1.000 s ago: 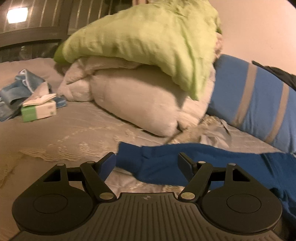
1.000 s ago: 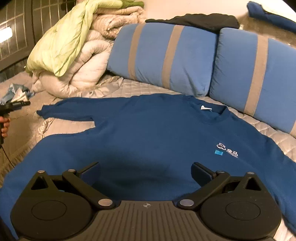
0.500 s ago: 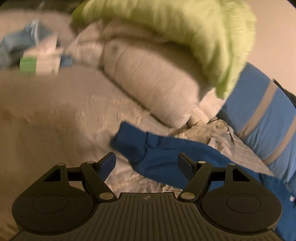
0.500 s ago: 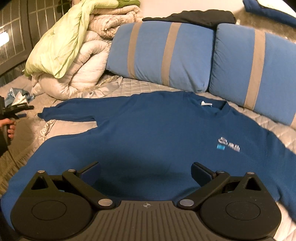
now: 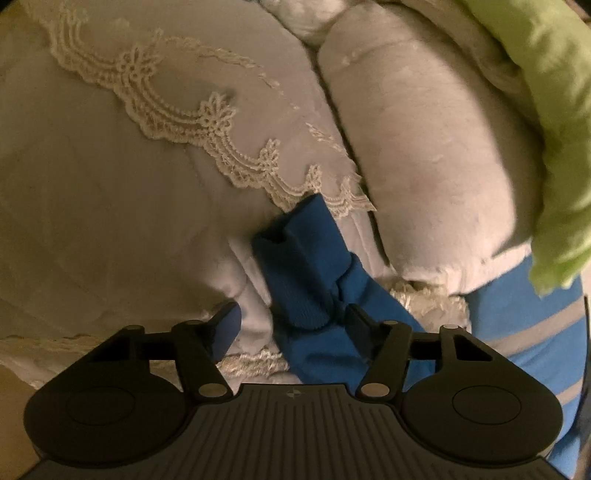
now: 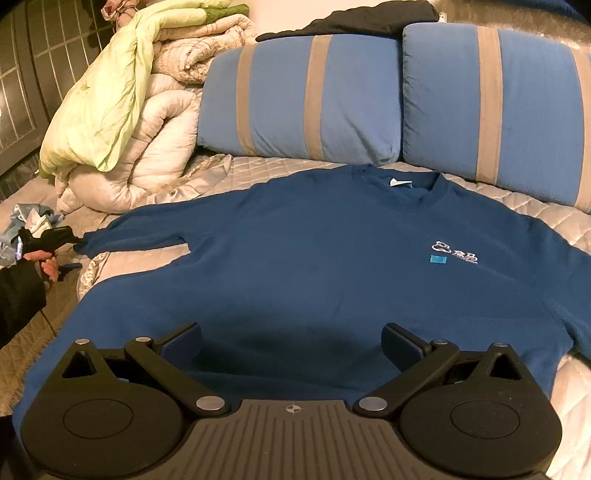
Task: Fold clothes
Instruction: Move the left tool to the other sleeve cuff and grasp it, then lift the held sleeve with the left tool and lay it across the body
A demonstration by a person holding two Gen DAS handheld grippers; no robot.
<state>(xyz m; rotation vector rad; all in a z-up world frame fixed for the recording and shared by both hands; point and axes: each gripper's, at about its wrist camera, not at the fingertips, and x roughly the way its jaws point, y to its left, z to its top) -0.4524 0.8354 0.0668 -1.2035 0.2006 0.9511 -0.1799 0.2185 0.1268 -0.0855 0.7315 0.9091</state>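
Observation:
A dark blue sweatshirt lies flat and face up on the bed, collar toward the pillows. Its left sleeve runs out to a cuff. In the left wrist view my left gripper straddles that sleeve just behind the cuff. Its jaws are closing with the sleeve between them. The right finger is against the cloth, and the left finger stands apart from it. The right wrist view shows this left gripper at the sleeve's end, in a person's hand. My right gripper hovers open over the sweatshirt's lower body, holding nothing.
A pile of rolled beige duvets topped by a green quilt sits close beside the sleeve. Two blue striped pillows line the head of the bed, with a black garment on top. The lace-trimmed bedspread lies under the cuff.
My left gripper has rolled and dropped onto the sleeve, so the cuff now lies between its fingers, and its jaws have narrowed. The right gripper has barely shifted.

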